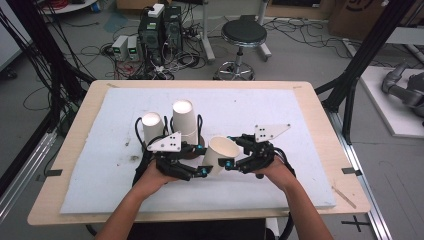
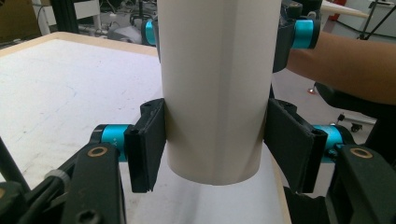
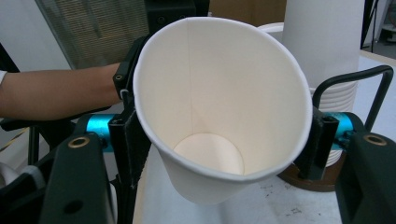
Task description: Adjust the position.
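1. So, the paper cup (image 1: 221, 152) is up off the white foam mat (image 1: 100, 150), tipped on its side between the two hands near the middle of the table (image 1: 320, 125). Its open mouth faces the right gripper and its base end sits in the left gripper.

2. Left gripper (image 1: 200, 171): clamped on the cup's lower body. In the left gripper view both black pads (image 2: 148, 142) press flat against the cup wall (image 2: 215, 93), one on each side, close to the bottom rim.

3. Right gripper (image 1: 231, 164): its jaws straddle the mouth end. In the right gripper view the rim (image 3: 224, 98) looks squeezed into an oval with a pad touching each side, so I'd call it gripping too, just lightly.

4. Handling guess: super light, thin paper, empty inside, so weight is a non-issue. The wall is soft and dents easily, and that oval mouth says it already gives under gentle pressure.

5. Best place to hold, I reckon, is low near the base, where the bottom disc stiffens it, or right at the rolled rim. Mid-wall would crumple first.

6. Smooth paper plus a tapered shape means it could slide out toward the narrow end if the squeeze is too soft.

7. Also nearby: an upside-down cup (image 1: 152, 127) and a taller upside-down stack (image 1: 184, 120) just behind the left hand (image 1: 152, 175), easy to knock over.
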A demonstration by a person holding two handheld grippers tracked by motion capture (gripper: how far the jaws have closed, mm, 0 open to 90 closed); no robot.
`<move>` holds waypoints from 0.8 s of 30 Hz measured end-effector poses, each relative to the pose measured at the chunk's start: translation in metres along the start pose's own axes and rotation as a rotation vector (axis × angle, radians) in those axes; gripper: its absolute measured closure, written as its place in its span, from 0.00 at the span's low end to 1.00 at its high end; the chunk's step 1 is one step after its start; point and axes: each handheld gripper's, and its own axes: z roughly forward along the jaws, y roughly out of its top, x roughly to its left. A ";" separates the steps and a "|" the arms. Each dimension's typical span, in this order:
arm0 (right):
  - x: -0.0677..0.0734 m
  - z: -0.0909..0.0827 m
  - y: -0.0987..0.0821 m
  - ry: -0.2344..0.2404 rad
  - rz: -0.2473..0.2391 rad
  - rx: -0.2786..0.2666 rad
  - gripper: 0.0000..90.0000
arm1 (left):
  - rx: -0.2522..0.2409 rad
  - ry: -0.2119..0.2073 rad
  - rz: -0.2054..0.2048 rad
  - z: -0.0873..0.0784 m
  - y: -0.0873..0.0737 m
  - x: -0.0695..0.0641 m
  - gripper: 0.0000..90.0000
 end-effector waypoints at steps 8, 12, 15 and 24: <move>-0.001 -0.001 0.000 -0.006 0.008 0.000 0.37 | 0.008 0.038 0.003 0.000 0.000 -0.001 0.35; -0.001 -0.001 0.000 -0.015 0.002 0.000 0.37 | 0.009 0.057 0.009 0.001 0.001 -0.001 0.30; -0.002 -0.001 0.000 -0.018 0.013 0.003 0.37 | 0.029 0.058 0.015 0.004 0.002 -0.002 0.28; -0.001 0.002 0.001 -0.007 0.013 0.020 0.38 | 0.074 0.052 0.020 0.016 0.000 -0.003 0.29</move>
